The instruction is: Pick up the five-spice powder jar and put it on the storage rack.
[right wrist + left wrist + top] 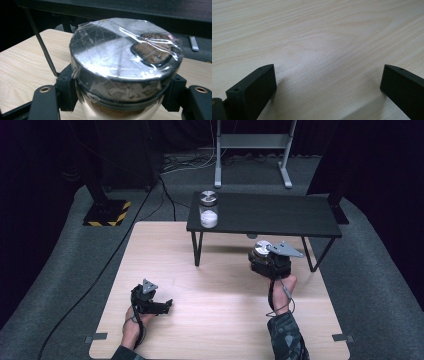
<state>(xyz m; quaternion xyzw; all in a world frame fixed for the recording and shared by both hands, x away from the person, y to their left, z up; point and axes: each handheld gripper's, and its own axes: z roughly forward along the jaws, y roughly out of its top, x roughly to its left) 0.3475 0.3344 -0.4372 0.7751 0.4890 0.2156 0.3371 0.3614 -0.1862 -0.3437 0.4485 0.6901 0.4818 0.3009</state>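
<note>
**Jar held upright in the right tool, just in front of the black shelf**

While the left tool [161,307] rested on the pale wooden worktop [220,320] nearest the person, its jaws stood well apart with only bare wood grain between them.

Farther out, the right tool [120,96] was clamped on a jar [123,72], one black jaw pressed to each side of the glass just below the lid [117,56]. In the high view that tool [270,262] sat above the far part of the worktop, the jar's silvery lid [261,249] showing at its forward end, close to the front edge of the low black shelf [280,215].

The jar stood upright in the grip, its long axis running vertically and the lid facing up. Brown contents showed through the glass beneath the lid, and a brownish patch lay on the lid top under crinkled clear film.

By these pictures the jar would handle as a stiff, fairly weighty and breakable thing: glass walls, a metal cap, a filling inside. The film and smooth glass looked slippery, so the sound place to hold it is where the jaws already sat, on opposite sides of the body under the lid's rim, which would catch the jar if it slid.

Beyond the right tool, up on the shelf's left part, a second jar [208,210] with white contents stood upright, well apart from the held one.
</note>
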